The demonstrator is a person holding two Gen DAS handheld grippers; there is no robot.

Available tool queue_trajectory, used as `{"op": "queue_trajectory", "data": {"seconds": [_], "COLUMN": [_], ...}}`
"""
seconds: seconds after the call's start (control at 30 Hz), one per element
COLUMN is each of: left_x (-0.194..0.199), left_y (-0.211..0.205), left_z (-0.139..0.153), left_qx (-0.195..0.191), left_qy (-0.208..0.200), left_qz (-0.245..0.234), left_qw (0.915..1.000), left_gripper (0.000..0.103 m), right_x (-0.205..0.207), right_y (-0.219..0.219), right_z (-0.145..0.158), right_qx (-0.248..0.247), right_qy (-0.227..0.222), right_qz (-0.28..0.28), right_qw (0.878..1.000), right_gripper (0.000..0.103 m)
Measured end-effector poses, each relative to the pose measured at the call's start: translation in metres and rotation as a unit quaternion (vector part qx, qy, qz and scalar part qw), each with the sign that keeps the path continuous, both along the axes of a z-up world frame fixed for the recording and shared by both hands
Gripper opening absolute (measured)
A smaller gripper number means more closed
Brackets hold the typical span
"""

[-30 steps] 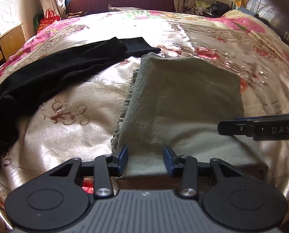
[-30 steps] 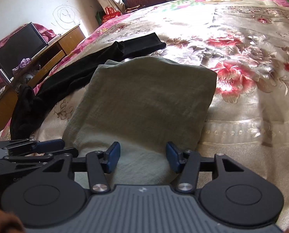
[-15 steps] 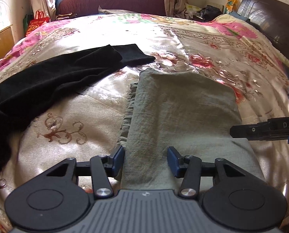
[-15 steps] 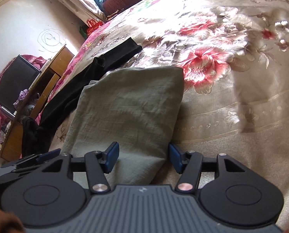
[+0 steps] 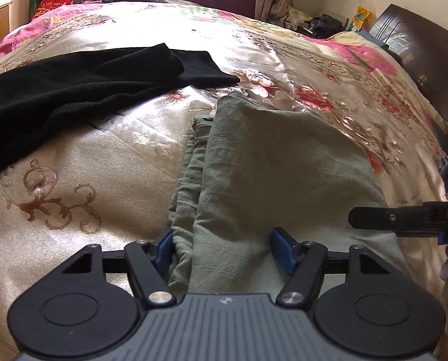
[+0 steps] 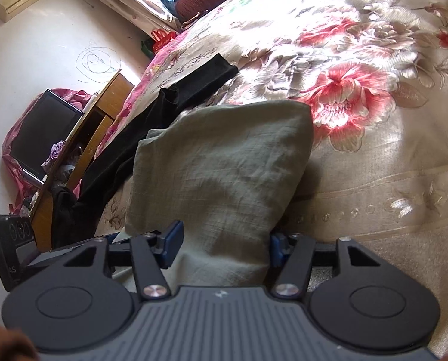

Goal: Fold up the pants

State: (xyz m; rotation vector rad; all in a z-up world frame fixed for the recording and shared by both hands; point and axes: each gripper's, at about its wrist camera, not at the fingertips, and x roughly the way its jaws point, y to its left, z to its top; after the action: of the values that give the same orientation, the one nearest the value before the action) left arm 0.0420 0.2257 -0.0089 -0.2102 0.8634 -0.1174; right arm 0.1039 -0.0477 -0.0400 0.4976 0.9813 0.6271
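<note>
The folded pants (image 5: pixel 284 162) lie on the bed (image 5: pixel 73 180), their near edge between the left gripper's (image 5: pixel 225 251) opening, unclenched jaws and the right gripper's (image 6: pixel 224 245) closing jaws, whose contact stays unclear.

The grey-green pants (image 5: pixel 272 162) lie folded into a thick rectangular stack near the bed's near edge, layered edges showing along the left side.

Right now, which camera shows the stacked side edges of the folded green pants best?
The left wrist view: the green pants show their layered, rumpled left edge running up from the left claw. The right wrist view shows the same pants mostly as a smooth top face, with that layered edge barely visible.
</note>
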Motion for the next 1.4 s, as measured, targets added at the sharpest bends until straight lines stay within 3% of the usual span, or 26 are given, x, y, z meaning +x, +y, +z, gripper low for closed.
{"op": "queue_trajectory", "data": {"seconds": [0.03, 0.1, 0.17, 0.27, 0.43, 0.53, 0.57, 0.6, 0.67, 0.73, 0.77, 0.8, 0.93, 1.03, 1.13, 1.2, 1.3, 1.4], "left_x": [-0.002, -0.007, -0.011, -0.019, -0.023, -0.013, -0.009, -0.007, -0.004, -0.006, -0.009, -0.012, -0.03, -0.042, -0.046, -0.042, -0.041, -0.038], "left_y": [-0.001, 0.001, 0.008, 0.022, 0.042, 0.042, 0.039, 0.037, 0.03, 0.03, 0.034, 0.038, 0.066, 0.091, 0.113, 0.126, 0.141, 0.138], "left_z": [0.002, 0.008, 0.014, 0.022, 0.014, 0.002, -0.002, -0.003, -0.004, 0.0, 0.005, 0.011, 0.046, 0.077, 0.094, 0.091, 0.072, 0.047], "left_qx": [0.003, 0.001, -0.012, -0.039, -0.039, -0.033, -0.029, -0.025, -0.012, -0.022, -0.034, -0.044, -0.067, -0.067, -0.025, -0.001, -0.034, -0.055], "left_qy": [-0.005, -0.012, -0.016, -0.026, -0.019, -0.001, 0.001, -0.002, -0.008, -0.015, -0.021, -0.027, -0.075, -0.121, -0.153, -0.14, -0.117, -0.093], "left_qz": [0.0, 0.001, 0.009, 0.023, 0.041, 0.025, 0.02, 0.02, 0.019, 0.024, 0.029, 0.033, 0.057, 0.073, 0.096, 0.113, 0.127, 0.128], "left_qw": [1.0, 0.9999, 0.9998, 0.9987, 0.9982, 0.9991, 0.9994, 0.9995, 0.9997, 0.9993, 0.9988, 0.9981, 0.9933, 0.9877, 0.9833, 0.9837, 0.9844, 0.9859], "left_gripper": [0.071, 0.056, 0.044, 0.037, 0.039, 0.057, 0.063, 0.064, 0.063, 0.051, 0.041, 0.037, 0.027, 0.027, 0.027, 0.027, 0.034, 0.041], "right_x": [0.002, 0.006, 0.007, 0.005, 0.01, 0.018, 0.02, 0.022, 0.023, 0.025, 0.025, 0.025, 0.029, 0.038, 0.053, 0.062, 0.075, 0.088], "right_y": [0.002, 0.007, 0.017, 0.036, 0.049, 0.054, 0.056, 0.059, 0.063, 0.068, 0.072, 0.075, 0.092, 0.122, 0.159, 0.177, 0.187, 0.17], "right_z": [0.001, 0.005, 0.013, 0.025, 0.031, 0.017, 0.012, 0.006, -0.001, -0.002, 0.002, 0.008, 0.045, 0.074, 0.091, 0.096, 0.094, 0.076], "right_qx": [-0.009, 0.002, 0.018, 0.021, 0.018, -0.005, -0.012, -0.016, -0.008, -0.001, -0.002, 0.004, 0.068, 0.095, 0.117, 0.111, 0.066, 0.015], "right_qy": [0.004, 0.009, 0.008, -0.006, -0.012, 0.012, 0.016, 0.021, 0.025, 0.035, 0.036, 0.035, 0.008, -0.027, -0.05, -0.061, -0.077, -0.057], "right_qz": [-0.008, -0.002, 0.013, 0.036, 0.037, 0.043, 0.051, 0.058, 0.053, 0.045, 0.044, 0.048, 0.077, 0.109, 0.136, 0.139, 0.129, 0.103], "right_qw": [1.0, 1.0, 1.0, 0.999, 0.999, 0.999, 0.998, 0.998, 0.998, 0.998, 0.998, 0.998, 0.995, 0.989, 0.982, 0.982, 0.986, 0.993], "right_gripper": [0.035, 0.019, 0.018, 0.016, 0.018, 0.025, 0.034, 0.036, 0.036, 0.026, 0.018, 0.017, 0.015, 0.015, 0.012, 0.011, 0.009, 0.009]}}
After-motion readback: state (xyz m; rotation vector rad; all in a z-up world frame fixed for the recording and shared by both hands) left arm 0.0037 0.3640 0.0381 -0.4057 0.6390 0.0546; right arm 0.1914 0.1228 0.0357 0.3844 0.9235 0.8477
